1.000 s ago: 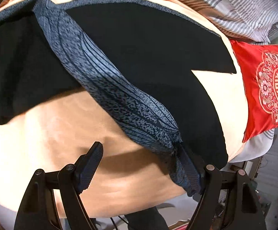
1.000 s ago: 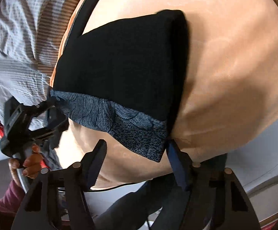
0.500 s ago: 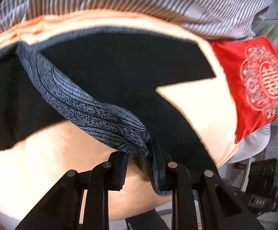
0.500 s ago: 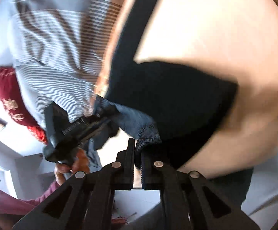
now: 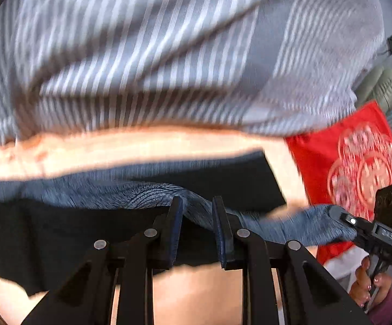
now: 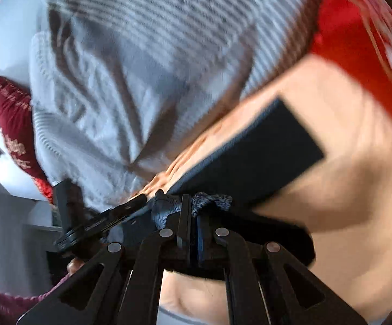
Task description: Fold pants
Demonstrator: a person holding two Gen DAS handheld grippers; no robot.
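Both tongs were clamped on the pants' blue patterned waistband (image 5: 141,193): the left gripper (image 5: 197,216) pinched a fold of it, the right gripper (image 6: 193,216) bit down on a bunched end. The black pants (image 6: 260,149) hung from them over the peach bedsheet (image 6: 344,189). Beyond lay a striped grey duvet (image 5: 168,54) and a red embroidered pillow (image 5: 358,168). Everything was blurred.

blurred white script on the dark red pillow (image 6: 13,124) cannot be read.
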